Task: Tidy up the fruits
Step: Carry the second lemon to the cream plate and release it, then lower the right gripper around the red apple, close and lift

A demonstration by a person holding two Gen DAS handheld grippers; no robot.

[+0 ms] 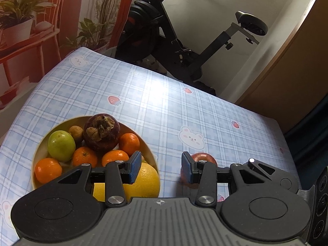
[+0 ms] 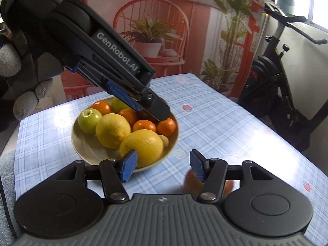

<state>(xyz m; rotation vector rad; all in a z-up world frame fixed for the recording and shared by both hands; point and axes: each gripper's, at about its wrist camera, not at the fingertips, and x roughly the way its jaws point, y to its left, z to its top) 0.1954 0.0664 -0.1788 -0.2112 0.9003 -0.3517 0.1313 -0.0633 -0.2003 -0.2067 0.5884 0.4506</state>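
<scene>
A cream bowl (image 1: 36, 157) on the checked tablecloth holds a mangosteen (image 1: 101, 132), a green apple (image 1: 61, 145), several oranges (image 1: 48, 170) and a big yellow citrus (image 1: 145, 180). My left gripper (image 1: 162, 168) is open just right of the bowl, with only cloth between its fingers. A red apple (image 1: 204, 156) lies on the cloth behind its right finger. In the right wrist view the bowl (image 2: 86, 149) shows two yellow citrus (image 2: 112, 130), and the left gripper (image 2: 155, 110) reaches over it. My right gripper (image 2: 163, 167) is open and holds nothing; the red apple (image 2: 190, 181) shows blurred under its right finger.
A gloved hand (image 2: 20, 82) holds the left gripper. An exercise bike (image 1: 164, 41) stands past the table's far edge, beside a printed backdrop of plants and a red chair (image 2: 151, 20). A wooden door (image 1: 297, 61) is at the right. Grey cloth (image 2: 6, 174) lies at the table's left.
</scene>
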